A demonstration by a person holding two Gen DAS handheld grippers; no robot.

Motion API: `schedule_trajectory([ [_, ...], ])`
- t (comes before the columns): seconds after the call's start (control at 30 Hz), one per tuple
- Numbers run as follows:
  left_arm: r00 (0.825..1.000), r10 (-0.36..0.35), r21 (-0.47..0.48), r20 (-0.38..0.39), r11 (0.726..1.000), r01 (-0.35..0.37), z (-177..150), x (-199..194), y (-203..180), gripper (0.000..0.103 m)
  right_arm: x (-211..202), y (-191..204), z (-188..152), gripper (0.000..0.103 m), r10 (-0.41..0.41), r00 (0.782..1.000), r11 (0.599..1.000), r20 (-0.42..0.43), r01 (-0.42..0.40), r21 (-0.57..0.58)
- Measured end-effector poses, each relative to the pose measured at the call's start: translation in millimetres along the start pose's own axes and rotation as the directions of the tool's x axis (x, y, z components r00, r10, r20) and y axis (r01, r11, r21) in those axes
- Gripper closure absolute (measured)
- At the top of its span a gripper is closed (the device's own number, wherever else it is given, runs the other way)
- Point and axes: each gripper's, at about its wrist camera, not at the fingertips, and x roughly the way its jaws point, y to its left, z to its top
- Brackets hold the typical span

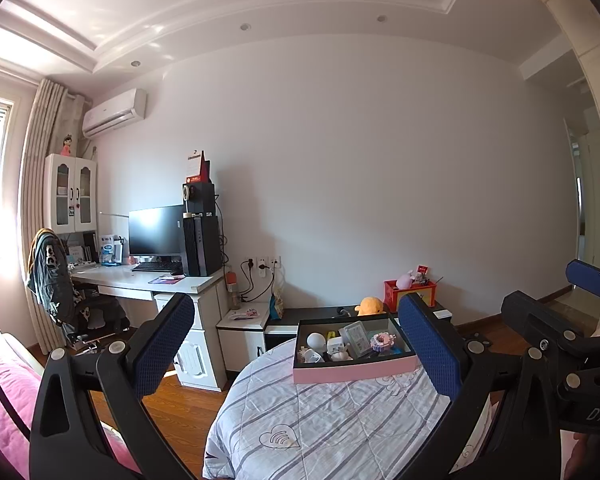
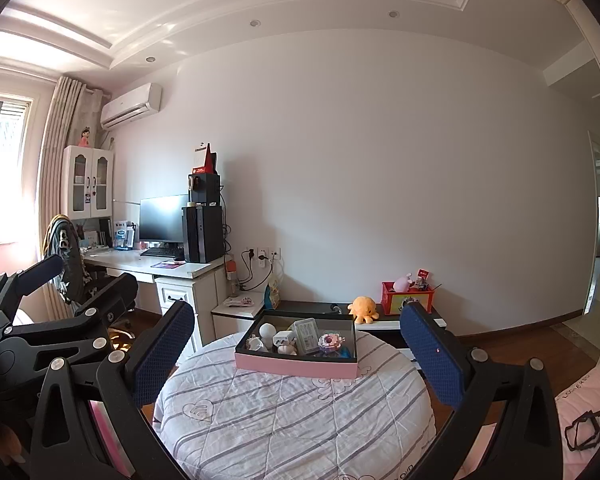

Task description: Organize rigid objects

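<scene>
A shallow pink box [image 1: 352, 372] with a dark inside sits at the far side of a round table under a striped quilt [image 1: 320, 420]. Several small rigid items lie in it: a white ball [image 1: 315, 339], a clear rectangular case [image 1: 358, 338], a pink ring-shaped toy [image 1: 382, 341]. The same pink box [image 2: 296, 364] shows in the right wrist view with the white ball [image 2: 267, 330] and the clear case [image 2: 307, 334]. My left gripper [image 1: 300, 336] stands open short of the box, holding nothing. My right gripper [image 2: 298, 340] is open too, well back from it.
A white desk [image 2: 148, 266] with monitor and computer tower stands at the left, an office chair [image 1: 60, 292] in front. A low dark bench [image 2: 320, 307] behind the table carries an orange plush [image 2: 363, 307] and a red box [image 2: 406, 300]. Pink bedding [image 1: 4, 400] lies at left.
</scene>
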Motion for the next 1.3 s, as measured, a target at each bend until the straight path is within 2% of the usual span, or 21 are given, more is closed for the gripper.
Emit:
schedule_trajectory([
  [1.3, 1.000, 0.002, -0.010, 0.001, 1.000, -0.002, -5.5, 0.5, 6.1, 0.000, 3.3, -0.8, -3.6, 0.000, -0.002, 1.000, 1.000, -0.015, 0.003, 0.001],
])
